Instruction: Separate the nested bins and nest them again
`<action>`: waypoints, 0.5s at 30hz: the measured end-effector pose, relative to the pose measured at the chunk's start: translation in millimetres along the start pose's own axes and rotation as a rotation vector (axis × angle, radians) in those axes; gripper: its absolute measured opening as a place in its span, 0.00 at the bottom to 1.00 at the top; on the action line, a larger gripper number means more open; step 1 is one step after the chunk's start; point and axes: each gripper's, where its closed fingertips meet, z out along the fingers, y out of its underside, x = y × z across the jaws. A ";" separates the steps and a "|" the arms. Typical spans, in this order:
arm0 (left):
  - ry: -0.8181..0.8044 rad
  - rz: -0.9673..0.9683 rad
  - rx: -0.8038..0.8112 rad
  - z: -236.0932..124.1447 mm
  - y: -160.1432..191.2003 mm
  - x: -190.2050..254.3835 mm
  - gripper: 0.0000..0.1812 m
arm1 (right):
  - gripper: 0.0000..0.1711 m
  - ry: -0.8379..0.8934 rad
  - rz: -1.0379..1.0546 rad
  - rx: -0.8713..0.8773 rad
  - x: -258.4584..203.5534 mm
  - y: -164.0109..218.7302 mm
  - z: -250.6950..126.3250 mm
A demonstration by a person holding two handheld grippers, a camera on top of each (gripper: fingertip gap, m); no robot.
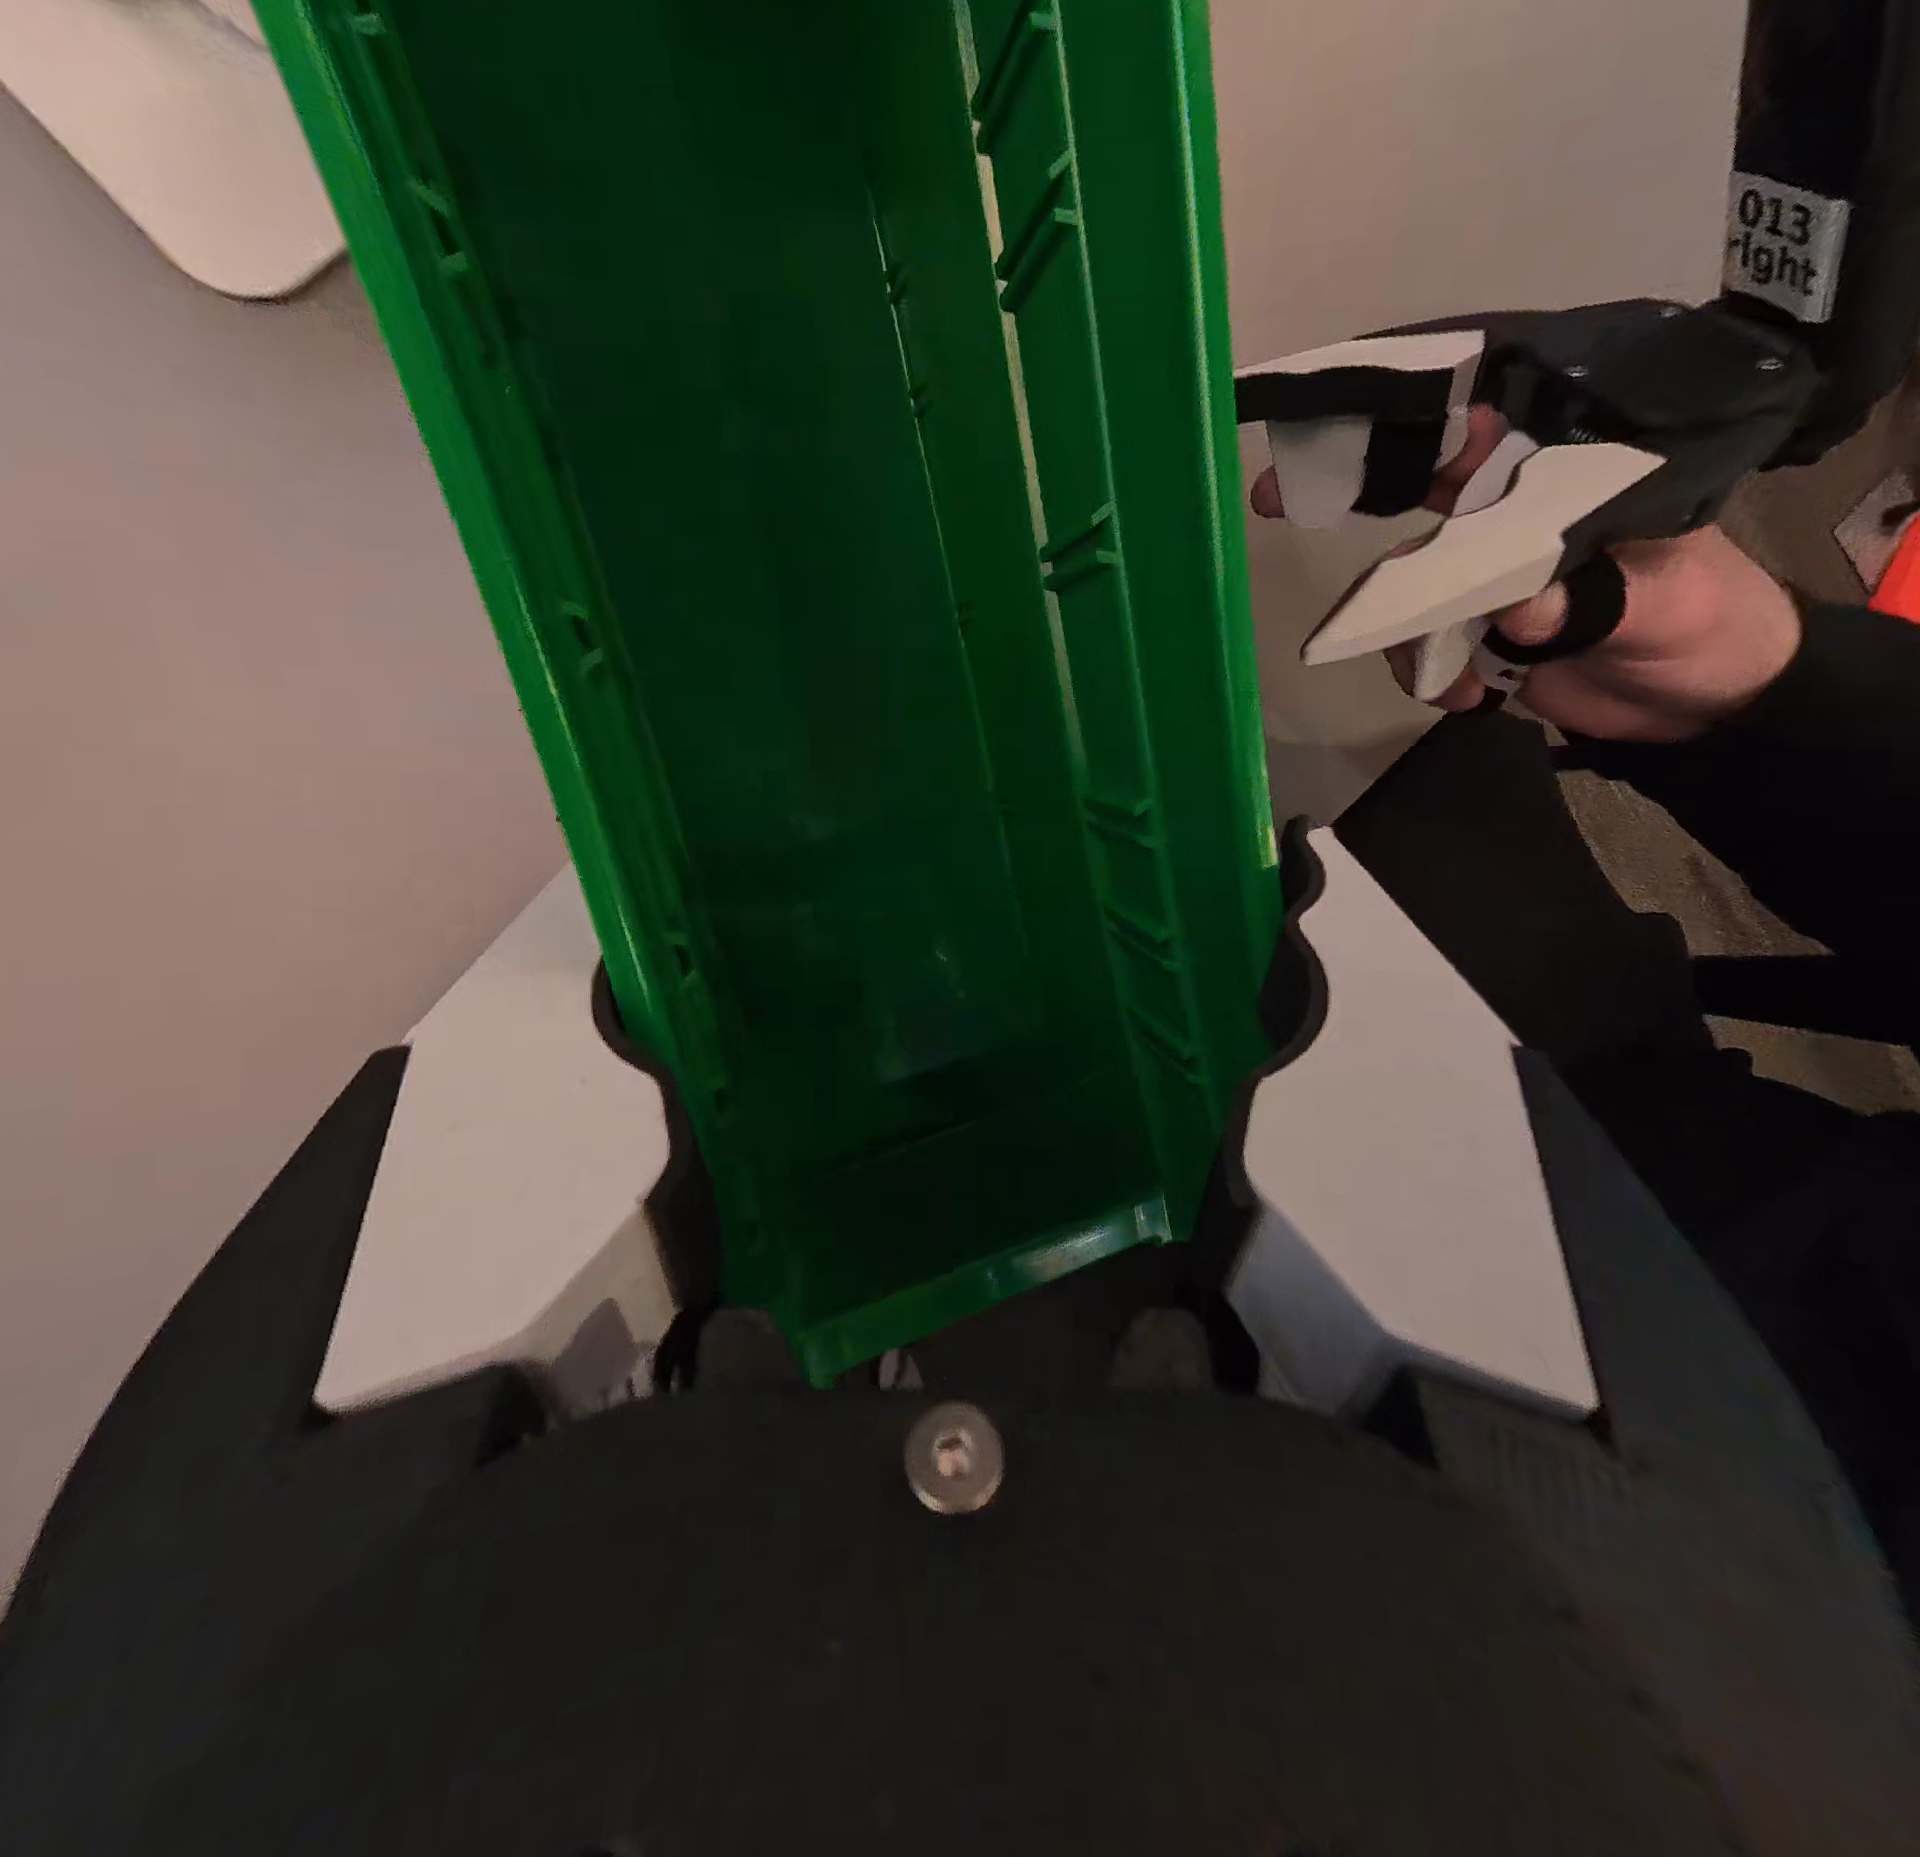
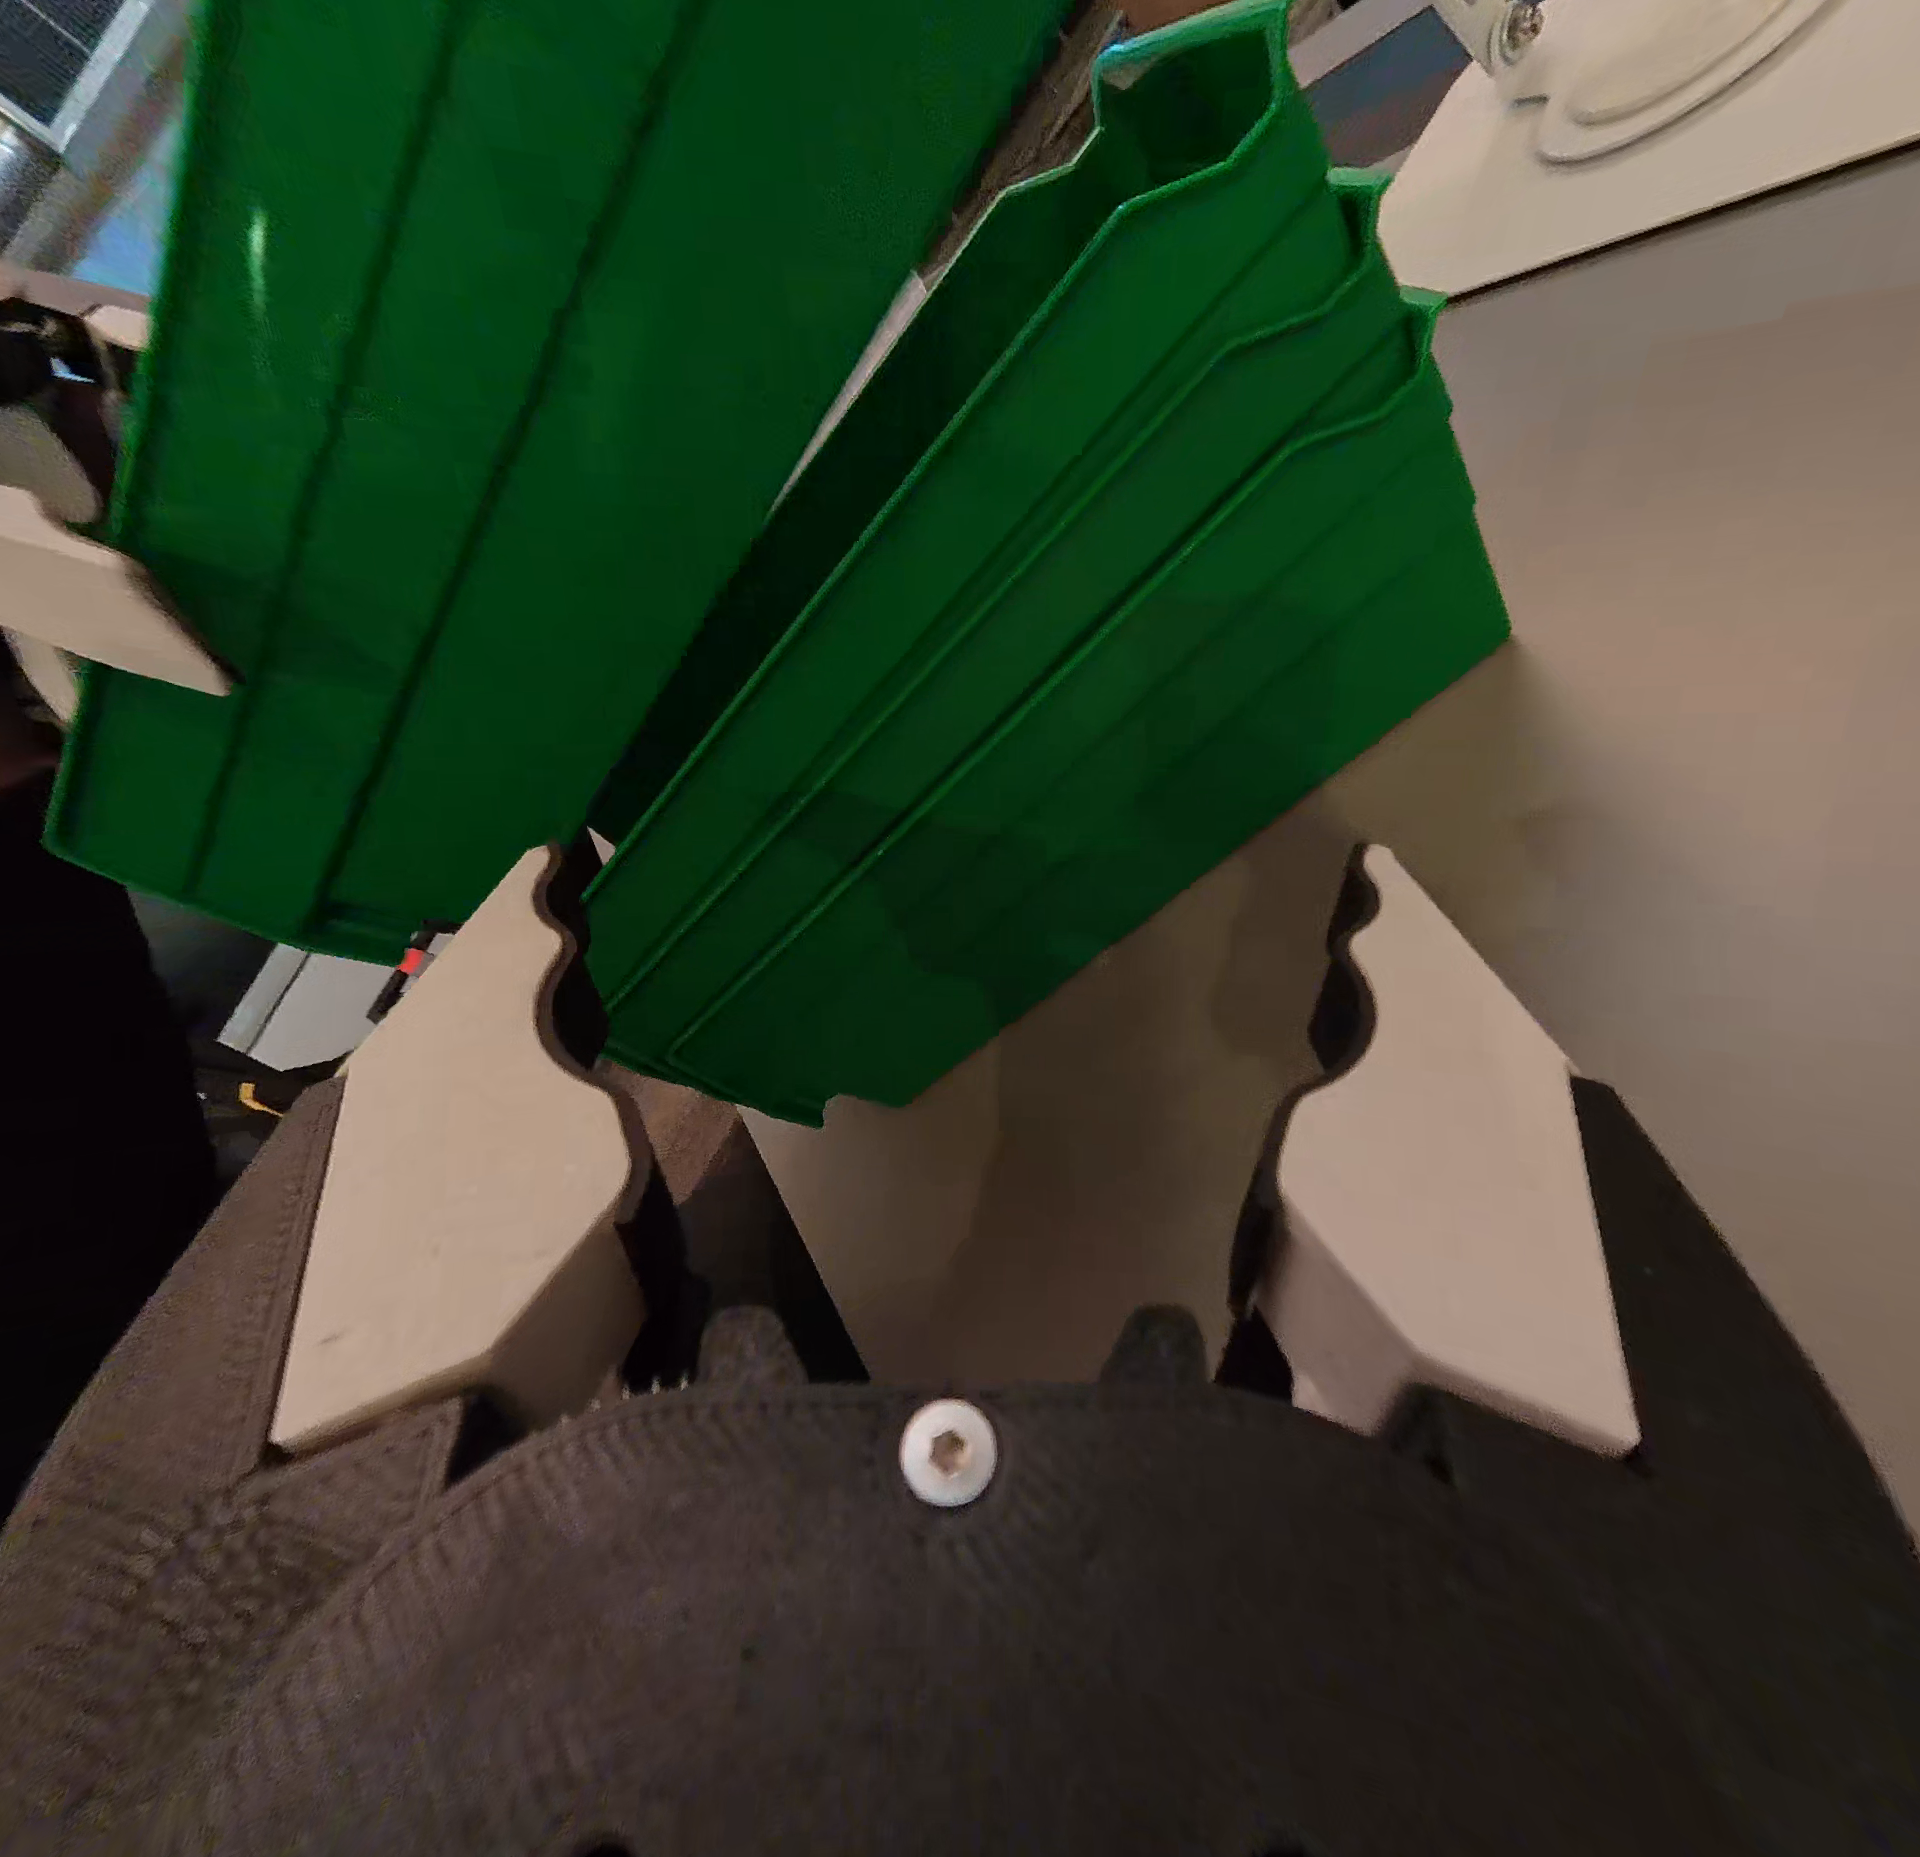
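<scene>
The single green bin [image 1: 831, 664] sits between the 2 fingers of the left gripper [image 1: 956, 986], which is closed on it: the finger pads press the 2 long outer walls near the short end wall, and that end wall lies close to the gripper body. From there the bin extends forward and away, its open side faces the camera, and the ribbed rim runs along both long edges. In the right wrist view the same bin [image 2: 468, 405] is up and to the left of the right gripper [image 2: 956, 986], seen from its smooth underside, and a white finger of the left gripper [image 2: 114, 602] touches its left edge. Just beside it, ahead of the right gripper, stands the stack of nested green bins [image 2: 1039, 664], tilted, with 3 stepped rims visible one inside the other; I cannot tell how many bins it has in total. The lower corner of the stack is near the left finger [image 2: 488, 1101] of the right gripper, but the jaws stand wide apart and hold nothing. In the left wrist view the right gripper [image 1: 1340, 519] is to the right of the held bin, with a person's hand [image 1: 1621, 654] around its handle. The stack rests on a beige table [image 2: 1662, 768]. A white round object [image 2: 1662, 51] lies far ahead on the right.
</scene>
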 end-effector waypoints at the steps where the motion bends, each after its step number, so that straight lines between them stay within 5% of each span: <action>1: 0.006 -0.001 -0.027 8.3 -1.0 2.0 0.65 | 0.80 -0.004 0.006 -0.001 0.9 0.2 -0.6; 10: 0.048 -0.029 -0.141 64.4 15.9 -3.5 0.68 | 0.78 -0.005 -0.008 -0.044 7.0 7.6 3.1; 15: 0.086 -0.019 -0.091 66.7 16.0 -5.7 0.70 | 0.77 -0.008 -0.009 -0.072 9.1 13.9 6.3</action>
